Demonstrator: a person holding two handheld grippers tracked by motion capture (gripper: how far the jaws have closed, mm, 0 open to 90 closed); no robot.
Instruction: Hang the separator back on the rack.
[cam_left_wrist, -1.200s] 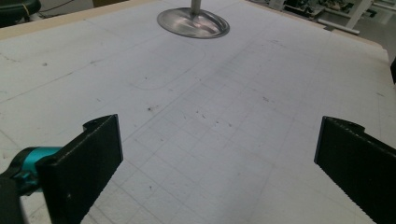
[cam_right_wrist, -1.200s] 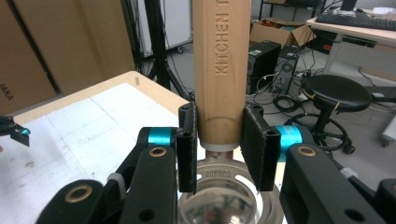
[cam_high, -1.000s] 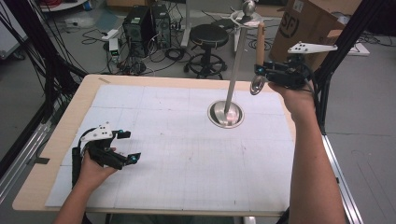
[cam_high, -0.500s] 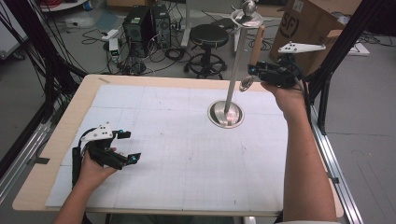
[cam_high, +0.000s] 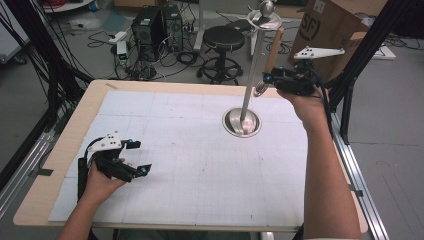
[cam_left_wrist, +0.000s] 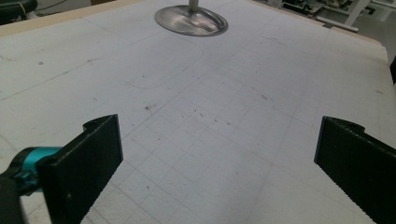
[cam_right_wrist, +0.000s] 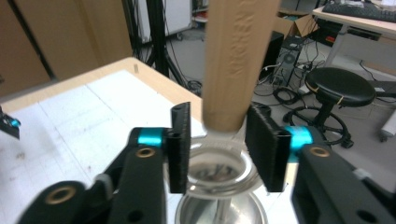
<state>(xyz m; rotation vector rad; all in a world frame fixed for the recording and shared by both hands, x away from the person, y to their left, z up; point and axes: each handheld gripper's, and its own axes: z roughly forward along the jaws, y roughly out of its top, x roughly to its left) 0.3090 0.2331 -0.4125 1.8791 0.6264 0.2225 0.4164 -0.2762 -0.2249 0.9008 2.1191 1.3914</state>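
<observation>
Wooden-handled utensil (cam_right_wrist: 233, 60) is hanging off the top of the metal stand (cam_high: 252, 70), and its lower end, where the wood meets a round metal loop (cam_right_wrist: 219, 172), sits right between the right gripper's (cam_right_wrist: 218, 144) pads. The jaws have just been opening, so it's let go now, with the handle loose in the gap and not squeezed. In the high view that right gripper (cam_high: 261, 85) is up in the air just beside the pole, above the stand's round base (cam_high: 241, 122). The left gripper (cam_high: 140, 157) is well apart, resting low over the gridded sheet (cam_high: 200, 165) near the table's (cam_high: 60, 150) front left, jaws spread wide with nothing in them.
</observation>
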